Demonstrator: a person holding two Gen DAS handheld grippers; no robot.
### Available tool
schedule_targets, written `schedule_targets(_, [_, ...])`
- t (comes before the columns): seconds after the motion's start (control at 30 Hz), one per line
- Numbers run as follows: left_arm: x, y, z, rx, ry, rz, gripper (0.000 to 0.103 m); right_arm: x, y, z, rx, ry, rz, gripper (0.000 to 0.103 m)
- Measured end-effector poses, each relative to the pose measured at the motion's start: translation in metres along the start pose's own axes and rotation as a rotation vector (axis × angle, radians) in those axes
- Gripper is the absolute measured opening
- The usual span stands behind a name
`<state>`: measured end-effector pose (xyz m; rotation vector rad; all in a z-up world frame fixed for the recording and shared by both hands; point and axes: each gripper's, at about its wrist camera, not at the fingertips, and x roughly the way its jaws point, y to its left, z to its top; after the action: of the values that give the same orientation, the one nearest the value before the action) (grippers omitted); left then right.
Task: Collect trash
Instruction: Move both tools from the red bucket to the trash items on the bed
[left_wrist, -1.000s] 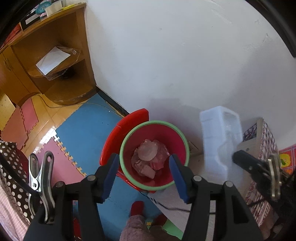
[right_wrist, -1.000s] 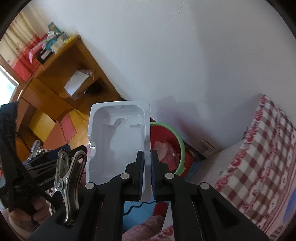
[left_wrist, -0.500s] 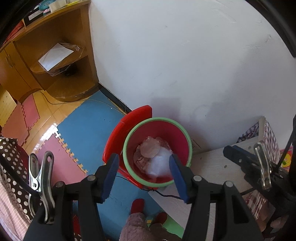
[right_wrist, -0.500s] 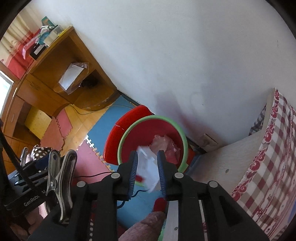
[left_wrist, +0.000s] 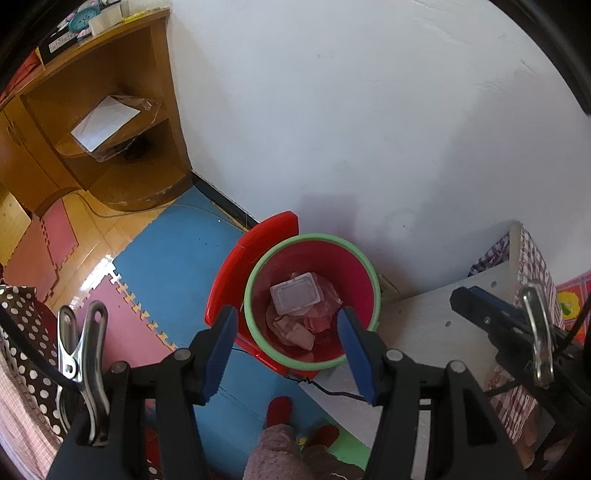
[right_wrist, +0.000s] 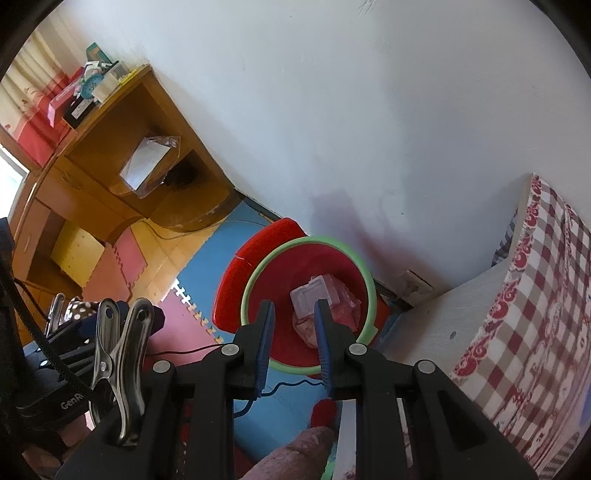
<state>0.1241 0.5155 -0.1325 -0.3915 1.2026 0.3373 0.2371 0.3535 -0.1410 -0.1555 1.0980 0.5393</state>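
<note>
A red bin with a green rim (left_wrist: 249, 295) stands on the floor against the white wall, below both grippers. A white plastic tray (left_wrist: 294, 293) lies in it on top of pinkish crumpled wrappers. My left gripper (left_wrist: 287, 316) hangs over the bin, open, with nothing between its blue pads. In the right wrist view the same bin (right_wrist: 370, 284) and the tray (right_wrist: 309, 295) show beyond my right gripper (right_wrist: 294, 306). Its jaws stand a little apart and hold nothing. The right gripper's tip (left_wrist: 476, 301) also shows at the right of the left wrist view.
A red lid (left_wrist: 258, 240) stands up behind the bin. A wooden desk with shelves (left_wrist: 110, 155) is at the left. A bed with a checked cloth (right_wrist: 535, 302) is at the right. Foam mats (left_wrist: 166, 254) cover the floor; a black cable (left_wrist: 332, 392) runs below the bin.
The right gripper was shut on the white plastic tray; its jaws have parted and the tray has dropped into the bin. The left gripper has stayed in place.
</note>
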Motion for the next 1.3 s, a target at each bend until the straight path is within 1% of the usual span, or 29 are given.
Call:
schedule_targets(0.4, [-0.023,-0.003,-0.014,0.003,-0.031,0.008,0.059,-0.036,0.010,-0.016,-0.012,-0.055,0.037,0.023])
schedule_targets(0.77, [-0.057,0.001,-0.038,-0.030,-0.074,0.025,0.059,-0.080,0.028,-0.046,-0.045,-0.111,0.085,0.023])
schedule_targets(1.0, [-0.086,0.005,-0.063,-0.051,-0.109,0.048,0.059,-0.107,0.033,-0.070,-0.051,-0.133,0.128,0.023])
schedule_targets(1.2, [-0.114,0.010,-0.088,-0.070,-0.135,0.068,0.059,-0.131,0.041,-0.099,-0.082,-0.148,0.157,0.023])
schedule_targets(1.3, [-0.130,0.008,-0.103,-0.078,-0.148,0.065,0.059,-0.147,0.043,-0.115,-0.103,-0.167,0.167,0.023])
